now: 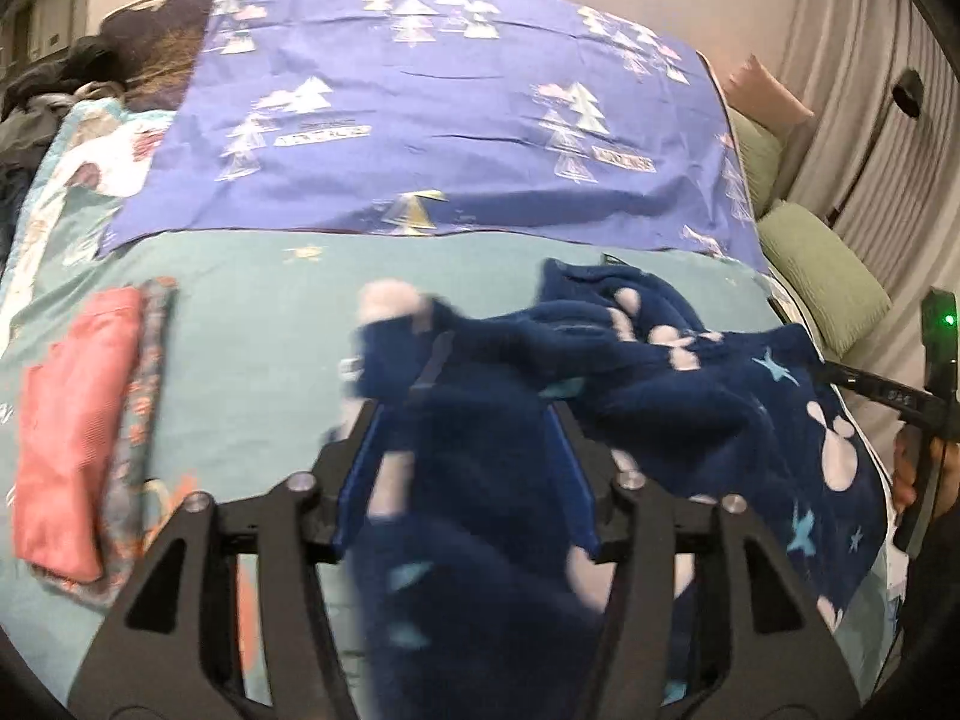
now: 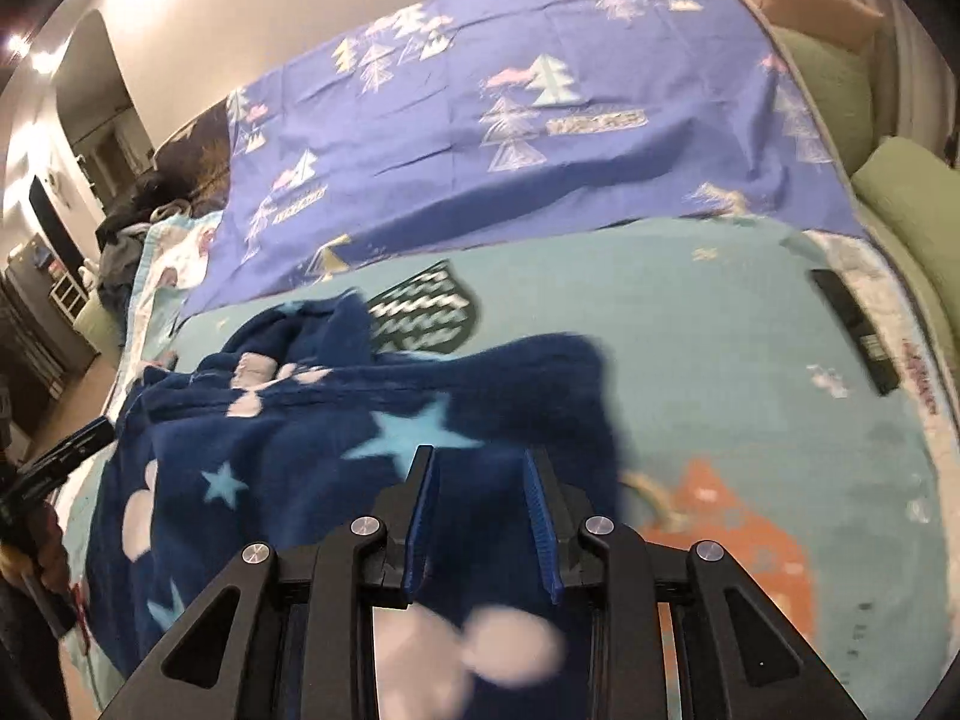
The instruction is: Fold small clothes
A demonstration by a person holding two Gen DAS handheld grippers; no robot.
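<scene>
While the navy fleece garment [image 1: 690, 372] lies crumpled on the bed [image 1: 252, 324], the left hand-held gripper [image 1: 474, 384] and the right hand-held gripper [image 2: 480, 468] each have fleece bunched between parted fingers, though blur leaves it unclear whether either truly grips it. The likely trouble is thick pile slipping from a loose hold, dropping a corner mid-fold. A wide swing could also nudge the folded pink piece [image 1: 72, 420] lying well apart.

Bed [image 1: 252, 324]: lying under teal sheet, purple tree-print cover [image 1: 420, 108] spreading far.
Right: green cushions [image 1: 822, 282] resting beside curtain [image 1: 864, 78].
</scene>
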